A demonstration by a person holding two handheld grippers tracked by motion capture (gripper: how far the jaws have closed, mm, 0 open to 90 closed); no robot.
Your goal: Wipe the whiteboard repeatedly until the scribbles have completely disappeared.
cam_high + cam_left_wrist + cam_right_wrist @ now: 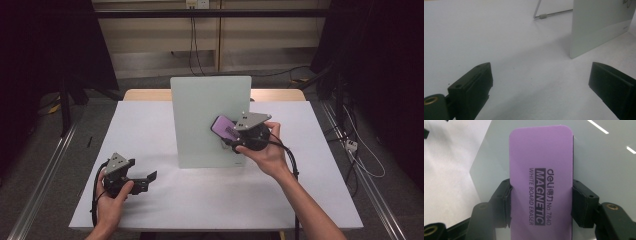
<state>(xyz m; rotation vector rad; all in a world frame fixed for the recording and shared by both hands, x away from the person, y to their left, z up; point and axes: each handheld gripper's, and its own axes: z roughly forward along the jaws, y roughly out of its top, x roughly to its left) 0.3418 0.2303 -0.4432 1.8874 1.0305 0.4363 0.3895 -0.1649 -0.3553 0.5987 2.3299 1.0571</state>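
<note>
A purple magnetic whiteboard eraser is clamped between the jaws of my right gripper, which is shut on its long sides. The eraser lies against the face of a small upright glass whiteboard standing mid-table. My left gripper rests low at the front left of the table, open with nothing between its jaws, pointing toward the board's lower corner.
The white table has bare surface left, right and in front of the board. The board's wire stand props it from behind. Dark curtains, metal rails and cables flank the table.
</note>
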